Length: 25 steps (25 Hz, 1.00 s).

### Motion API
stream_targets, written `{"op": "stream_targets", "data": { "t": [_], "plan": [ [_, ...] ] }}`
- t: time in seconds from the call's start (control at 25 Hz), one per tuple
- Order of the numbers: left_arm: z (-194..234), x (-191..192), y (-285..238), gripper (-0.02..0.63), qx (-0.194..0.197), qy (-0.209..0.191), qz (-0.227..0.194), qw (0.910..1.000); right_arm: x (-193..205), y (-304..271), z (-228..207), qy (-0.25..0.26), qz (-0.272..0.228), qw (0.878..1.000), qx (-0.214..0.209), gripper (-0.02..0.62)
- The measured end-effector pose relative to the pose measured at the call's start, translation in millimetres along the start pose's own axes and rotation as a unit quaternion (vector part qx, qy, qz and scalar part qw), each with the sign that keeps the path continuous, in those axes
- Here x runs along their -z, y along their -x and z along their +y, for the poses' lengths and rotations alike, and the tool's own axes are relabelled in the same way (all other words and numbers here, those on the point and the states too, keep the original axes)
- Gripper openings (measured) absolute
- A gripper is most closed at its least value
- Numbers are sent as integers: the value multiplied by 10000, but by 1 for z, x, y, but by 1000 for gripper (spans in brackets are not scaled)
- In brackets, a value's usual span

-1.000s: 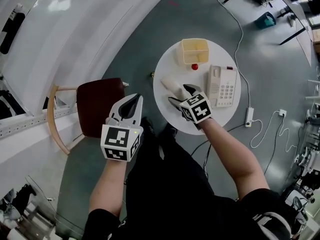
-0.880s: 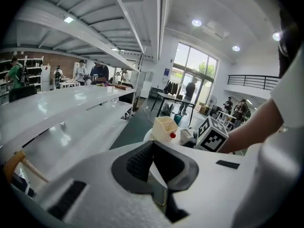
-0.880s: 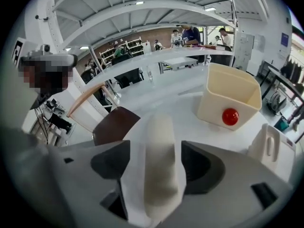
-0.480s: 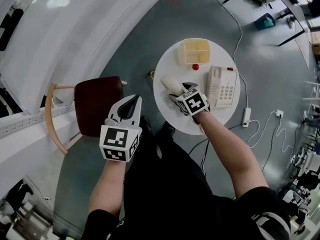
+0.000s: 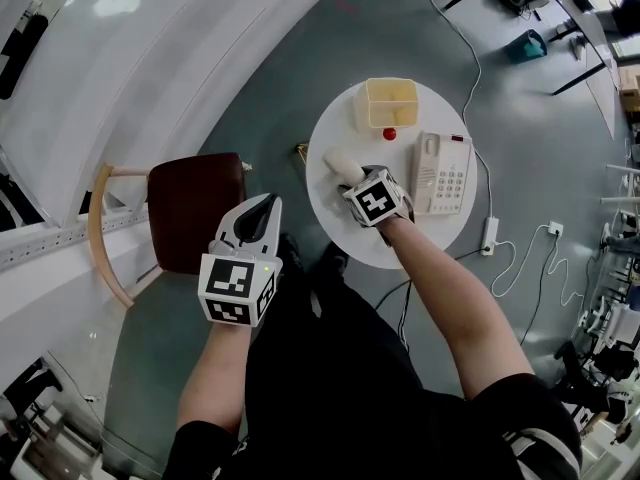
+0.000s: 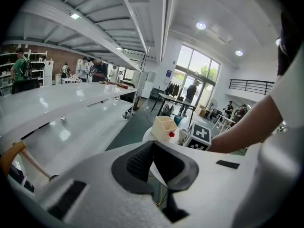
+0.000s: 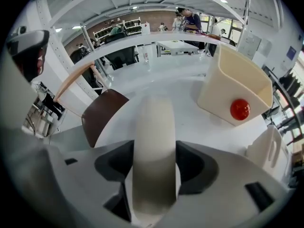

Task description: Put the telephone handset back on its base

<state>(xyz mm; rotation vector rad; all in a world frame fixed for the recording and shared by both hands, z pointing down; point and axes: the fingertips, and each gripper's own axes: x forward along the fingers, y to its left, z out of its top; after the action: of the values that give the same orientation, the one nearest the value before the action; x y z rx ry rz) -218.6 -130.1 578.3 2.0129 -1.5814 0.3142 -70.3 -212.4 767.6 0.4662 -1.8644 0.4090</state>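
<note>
Right gripper view: the right gripper (image 7: 154, 167) has just been closing, and its pads meet the sides of the handset (image 7: 154, 122) lying on the table (image 7: 190, 113). If the hold is off-centre, the handset may tilt and miss the cradle

Left gripper view: the left gripper (image 6: 152, 148) is pressed together, empty

Head view: one handset, one base (image 5: 443, 173), one box (image 5: 390, 103), one red ball (image 5: 389, 134), two grippers

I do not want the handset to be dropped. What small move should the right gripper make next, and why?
Probably lift straight up a little. The right gripper has just been closing its fingers, and they seem to press both sides of the handset, which lies on the round table beside the telephone base.
</note>
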Motion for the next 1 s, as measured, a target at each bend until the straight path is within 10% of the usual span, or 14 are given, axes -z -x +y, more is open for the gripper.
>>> {"op": "stream_targets", "data": {
  "t": [1.0],
  "plan": [
    [-11, -67, 48, 8, 244, -303, -493, 9980, -14, 113, 2, -635, -824, 9945, 138, 209]
  ]
}}
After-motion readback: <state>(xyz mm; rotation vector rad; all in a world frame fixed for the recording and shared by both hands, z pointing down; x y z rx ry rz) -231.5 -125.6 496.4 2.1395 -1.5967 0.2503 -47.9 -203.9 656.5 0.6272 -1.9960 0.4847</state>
